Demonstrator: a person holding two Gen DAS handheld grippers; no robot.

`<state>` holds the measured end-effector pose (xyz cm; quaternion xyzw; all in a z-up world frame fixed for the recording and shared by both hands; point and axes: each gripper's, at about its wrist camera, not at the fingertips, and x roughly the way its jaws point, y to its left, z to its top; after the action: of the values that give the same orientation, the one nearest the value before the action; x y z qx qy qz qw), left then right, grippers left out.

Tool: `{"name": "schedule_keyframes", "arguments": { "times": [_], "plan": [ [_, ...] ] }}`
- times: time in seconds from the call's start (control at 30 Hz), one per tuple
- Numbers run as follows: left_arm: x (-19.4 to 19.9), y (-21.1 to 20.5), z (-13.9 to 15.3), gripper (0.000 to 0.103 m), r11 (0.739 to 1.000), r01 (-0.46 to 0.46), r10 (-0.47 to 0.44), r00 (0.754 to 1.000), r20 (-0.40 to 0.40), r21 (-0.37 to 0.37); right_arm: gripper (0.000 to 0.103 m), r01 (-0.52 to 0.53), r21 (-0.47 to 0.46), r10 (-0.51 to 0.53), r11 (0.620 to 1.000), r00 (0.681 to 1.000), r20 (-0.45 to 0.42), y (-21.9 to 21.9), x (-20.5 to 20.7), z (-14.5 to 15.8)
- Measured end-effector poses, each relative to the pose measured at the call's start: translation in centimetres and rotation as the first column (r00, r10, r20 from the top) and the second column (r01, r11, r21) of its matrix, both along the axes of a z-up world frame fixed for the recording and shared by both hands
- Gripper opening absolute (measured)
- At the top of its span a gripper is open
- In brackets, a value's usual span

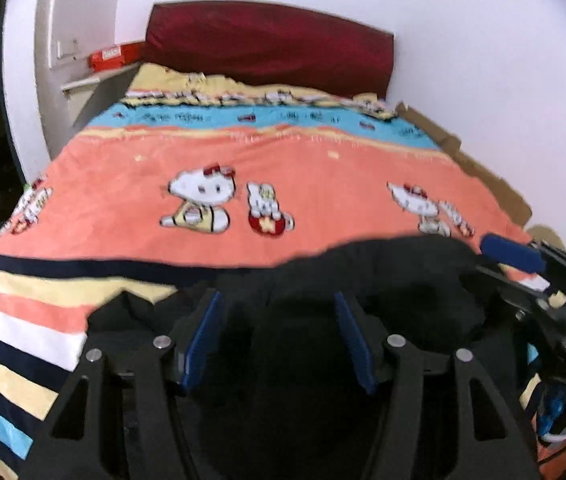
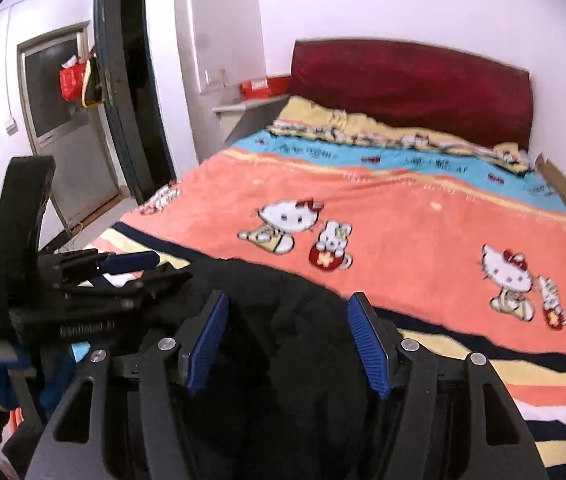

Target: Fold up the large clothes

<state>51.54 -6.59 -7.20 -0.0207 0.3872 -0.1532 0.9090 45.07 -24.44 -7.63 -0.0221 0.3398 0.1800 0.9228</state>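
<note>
A thick black garment (image 1: pixel 383 264) (image 2: pixel 267 276) is bunched at the near end of the bed, over the striped edge of the blanket. It is stretched between my two grippers. My left gripper (image 1: pixel 279 300) has the black cloth filling the gap between its blue pads (image 1: pixel 203 340), and the jaws stand fairly wide around the bulk. My right gripper (image 2: pixel 289 300) holds another bunch of the same garment between its pads (image 2: pixel 371 344). Each gripper shows in the other's view: the right gripper (image 1: pixel 483 256) at the garment's right end, the left gripper (image 2: pixel 171 268) at its left end.
An orange, blue and yellow cartoon-cat blanket (image 1: pixel 283 160) (image 2: pixel 423 220) covers the bed. Behind it stands a dark red headboard (image 1: pixel 267 48). A red box (image 2: pixel 261 85) sits on a wall shelf. Cardboard (image 1: pixel 483 176) lines the bed's right edge. An open door (image 2: pixel 123 100) is at the left.
</note>
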Motion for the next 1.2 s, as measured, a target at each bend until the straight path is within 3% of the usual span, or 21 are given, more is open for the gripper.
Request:
{"name": "schedule_keyframes", "arguments": {
  "times": [0.17, 0.27, 0.37, 0.73, 0.83, 0.97, 1.13, 1.2],
  "plan": [
    [-2.7, 0.0, -4.8, 0.060, 0.997, 0.071, -0.070, 0.996, -0.046, 0.027, 0.062, -0.059, -0.057, 0.050, 0.997, 0.990, -0.135, -0.1, -0.9, -5.5],
    [-5.2, -0.4, -5.7, 0.065, 0.993, 0.105, -0.105, 0.994, -0.017, 0.061, 0.062, -0.111, -0.045, 0.102, 0.993, 0.981, -0.163, -0.7, -3.4, -7.0],
    [-6.2, -1.4, -6.6, 0.067, 0.984, 0.118, -0.118, 0.993, -0.010, 0.130, 0.062, -0.130, -0.096, 0.110, 0.987, 0.976, -0.185, -0.6, -5.2, -8.2],
    [-0.3, -3.7, -10.9, 0.068, 0.968, 0.065, -0.044, 0.995, -0.089, 0.244, 0.062, -0.048, -0.178, -0.011, 0.983, 0.949, -0.316, -0.3, 0.8, -13.8],
    [0.0, -4.0, -10.8, 0.068, 0.962, 0.073, -0.041, 0.992, -0.122, 0.265, 0.062, -0.032, -0.206, -0.038, 0.978, 0.943, -0.329, 0.1, 0.9, -13.5],
    [-1.9, -3.2, -8.1, 0.068, 0.961, 0.092, -0.058, 0.989, -0.133, 0.260, 0.062, -0.022, -0.204, -0.049, 0.979, 0.940, -0.337, 0.0, -1.0, -11.2],
    [-5.9, -1.3, -4.1, 0.068, 0.984, 0.057, -0.046, 0.996, -0.072, 0.168, 0.062, 0.001, -0.120, -0.030, 0.993, 0.971, -0.239, -1.1, -5.8, -5.9],
    [-7.4, -1.1, -3.9, 0.068, 0.986, 0.071, -0.060, 0.995, -0.074, 0.153, 0.062, -0.024, -0.098, 0.002, 0.995, 0.975, -0.224, -1.1, -7.6, -4.8]
  ]
}}
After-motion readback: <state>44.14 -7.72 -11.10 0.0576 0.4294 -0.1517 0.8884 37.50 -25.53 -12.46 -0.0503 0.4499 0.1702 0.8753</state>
